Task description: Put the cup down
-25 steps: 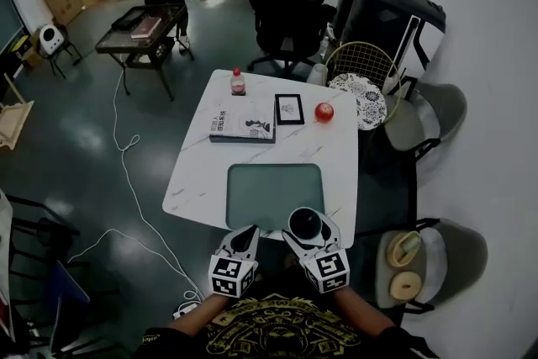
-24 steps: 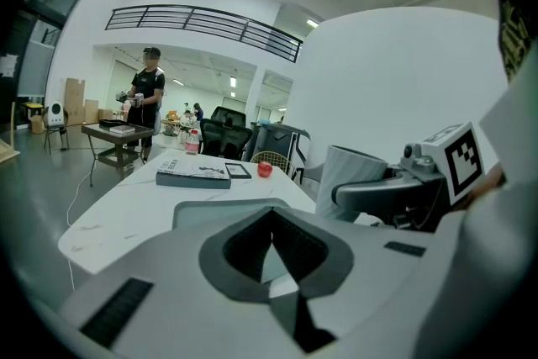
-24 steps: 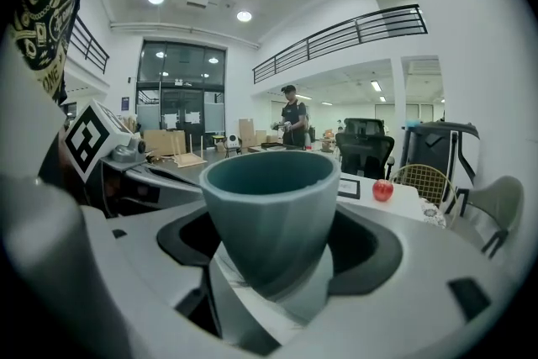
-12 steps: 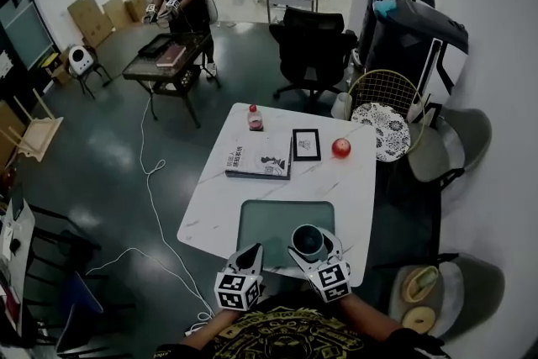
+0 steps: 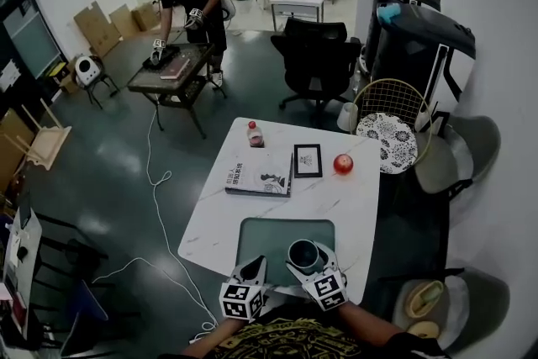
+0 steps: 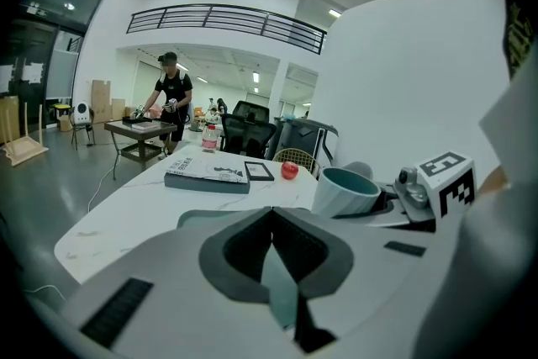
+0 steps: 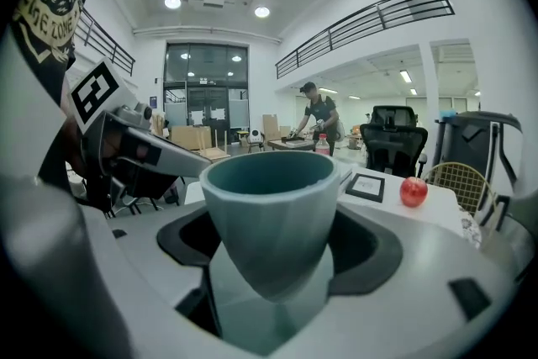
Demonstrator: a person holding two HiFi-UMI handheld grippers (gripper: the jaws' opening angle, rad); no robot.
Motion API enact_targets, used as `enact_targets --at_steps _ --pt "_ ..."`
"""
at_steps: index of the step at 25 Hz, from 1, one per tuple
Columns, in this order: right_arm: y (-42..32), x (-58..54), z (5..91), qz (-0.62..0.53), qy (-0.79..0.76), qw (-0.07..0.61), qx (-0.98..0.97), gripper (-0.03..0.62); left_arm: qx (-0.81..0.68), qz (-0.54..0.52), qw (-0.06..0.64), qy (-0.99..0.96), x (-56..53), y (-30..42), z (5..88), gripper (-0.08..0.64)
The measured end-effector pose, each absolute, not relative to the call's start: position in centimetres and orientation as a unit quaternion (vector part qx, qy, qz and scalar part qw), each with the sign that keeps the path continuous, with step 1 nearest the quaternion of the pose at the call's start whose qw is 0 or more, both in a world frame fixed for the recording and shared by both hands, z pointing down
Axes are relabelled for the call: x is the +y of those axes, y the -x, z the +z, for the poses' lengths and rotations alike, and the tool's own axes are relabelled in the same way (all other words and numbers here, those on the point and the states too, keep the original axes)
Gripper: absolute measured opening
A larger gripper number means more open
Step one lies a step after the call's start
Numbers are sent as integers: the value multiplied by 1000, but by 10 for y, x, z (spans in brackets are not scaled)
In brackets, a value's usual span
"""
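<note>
Head view: the right tool (image 5: pixel 306 259) is closed on the cup (image 5: pixel 303 250). The cup stands upright, mouth up, between the tool's two jaws, ahead of the marker cube. The cup sits over the near right part of the green mat (image 5: pixel 265 233) on the white bench (image 5: pixel 340 202). Whether its base touches the mat cannot be told. The left tool (image 5: pixel 252 267) is just beside the right one, at the mat's near edge, and holds nothing. A book (image 5: pixel 259 176), frame (image 5: pixel 308 160), apple (image 5: pixel 342 164) and bottle (image 5: pixel 254 134) lie at the bench's far end, well apart from the cup.

Left gripper view: the jaws meet at their tips with nothing between them; the mat shows through the gap behind the tips. The cup (image 6: pixel 345 191) appears to the right, set in the other tool.

Right gripper view: the jaws stand wide, one on each side of the cup's (image 7: pixel 269 210) tapered lower body, and press on it. The rim is above the jaws. The mat shows below the cup's base.
</note>
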State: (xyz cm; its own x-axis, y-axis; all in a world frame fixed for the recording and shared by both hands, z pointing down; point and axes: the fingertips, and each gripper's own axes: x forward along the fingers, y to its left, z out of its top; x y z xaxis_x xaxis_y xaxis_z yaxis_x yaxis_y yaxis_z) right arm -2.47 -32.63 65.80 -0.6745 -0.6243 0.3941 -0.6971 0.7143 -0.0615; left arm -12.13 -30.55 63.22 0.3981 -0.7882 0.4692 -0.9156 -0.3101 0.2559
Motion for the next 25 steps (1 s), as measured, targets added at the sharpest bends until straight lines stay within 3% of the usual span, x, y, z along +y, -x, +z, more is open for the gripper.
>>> enact_targets --at_steps 25 --pt "32 -323 726 108 -352 225 -902 368 -537 140 252 -793 -294 130 640 11"
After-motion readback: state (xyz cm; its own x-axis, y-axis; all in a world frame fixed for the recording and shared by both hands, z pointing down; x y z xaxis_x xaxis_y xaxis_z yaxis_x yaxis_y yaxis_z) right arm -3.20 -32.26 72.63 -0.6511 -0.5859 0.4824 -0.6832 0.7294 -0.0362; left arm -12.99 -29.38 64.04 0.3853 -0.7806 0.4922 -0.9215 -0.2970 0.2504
